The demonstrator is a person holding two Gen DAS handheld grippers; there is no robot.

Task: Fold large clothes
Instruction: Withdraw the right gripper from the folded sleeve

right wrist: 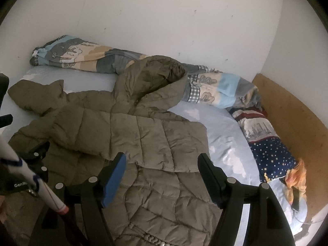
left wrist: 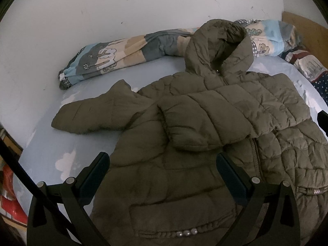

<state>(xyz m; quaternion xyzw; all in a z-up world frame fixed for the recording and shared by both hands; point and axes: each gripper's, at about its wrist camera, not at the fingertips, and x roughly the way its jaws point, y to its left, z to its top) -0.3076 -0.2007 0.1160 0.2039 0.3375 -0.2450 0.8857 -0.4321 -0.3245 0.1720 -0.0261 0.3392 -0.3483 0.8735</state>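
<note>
An olive-green hooded puffer jacket [left wrist: 194, 139] lies front up on a light blue bed sheet [left wrist: 41, 153]. Its right sleeve [left wrist: 215, 119] is folded across the chest; the other sleeve [left wrist: 92, 114] sticks out to the left. The hood [left wrist: 221, 47] rests against the rolled quilt. My left gripper [left wrist: 163, 162] is open and empty above the jacket's lower left front. In the right wrist view the jacket [right wrist: 127, 135] fills the middle, and my right gripper [right wrist: 163, 162] is open and empty above the folded sleeve's edge [right wrist: 174, 164].
A rolled patterned quilt [left wrist: 133, 49] lies along the white wall [left wrist: 123, 6]. A star-patterned pillow [right wrist: 272, 153] and an orange cloth [right wrist: 297, 176] lie at the right by a wooden headboard [right wrist: 291, 119]. The left gripper's body shows at the left edge of the right wrist view [right wrist: 26, 174].
</note>
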